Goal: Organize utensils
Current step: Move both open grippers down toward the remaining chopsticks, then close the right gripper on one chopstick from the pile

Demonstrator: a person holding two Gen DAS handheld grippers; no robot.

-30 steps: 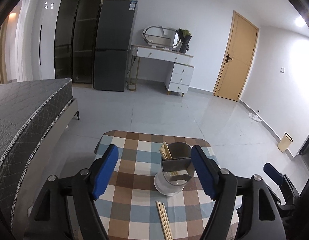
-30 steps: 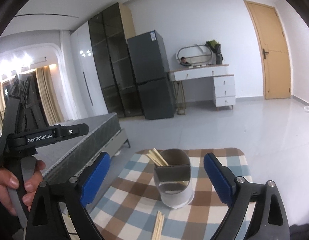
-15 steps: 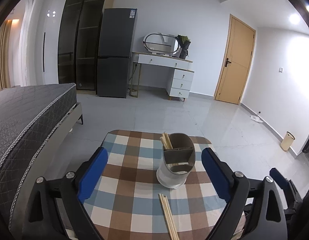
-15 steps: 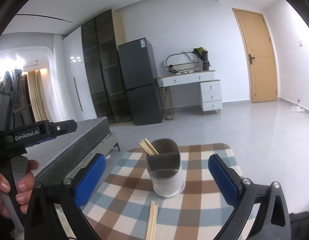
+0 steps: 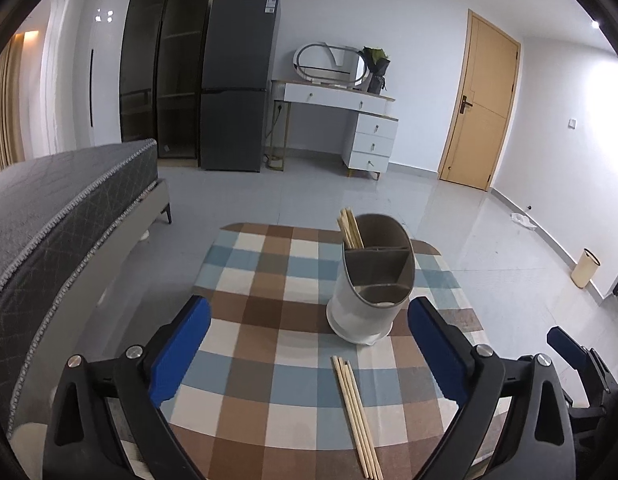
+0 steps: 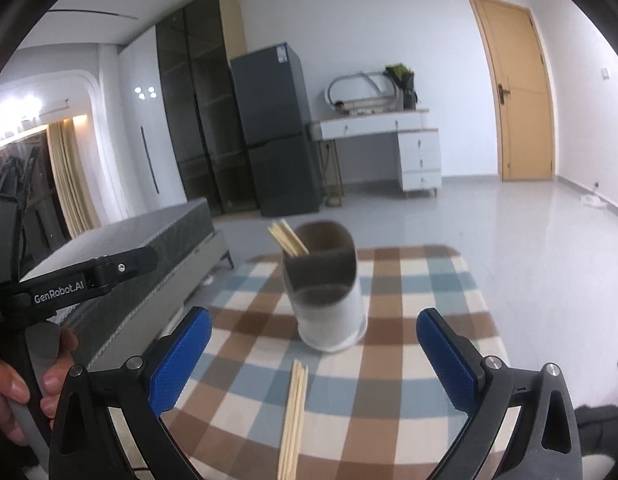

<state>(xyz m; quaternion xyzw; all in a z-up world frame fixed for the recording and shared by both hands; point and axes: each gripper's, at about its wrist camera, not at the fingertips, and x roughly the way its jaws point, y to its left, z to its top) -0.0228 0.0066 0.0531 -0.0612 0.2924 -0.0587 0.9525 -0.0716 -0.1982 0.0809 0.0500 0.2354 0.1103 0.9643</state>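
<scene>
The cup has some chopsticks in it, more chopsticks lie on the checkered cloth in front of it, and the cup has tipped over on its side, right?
Not quite. The cup stands upright, as the left wrist view shows. The rest holds: chopsticks in the cup, more chopsticks on the cloth in front of it on the checkered cloth.

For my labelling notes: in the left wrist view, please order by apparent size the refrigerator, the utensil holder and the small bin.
1. refrigerator
2. utensil holder, enlarged by nearness to the camera
3. small bin
</scene>
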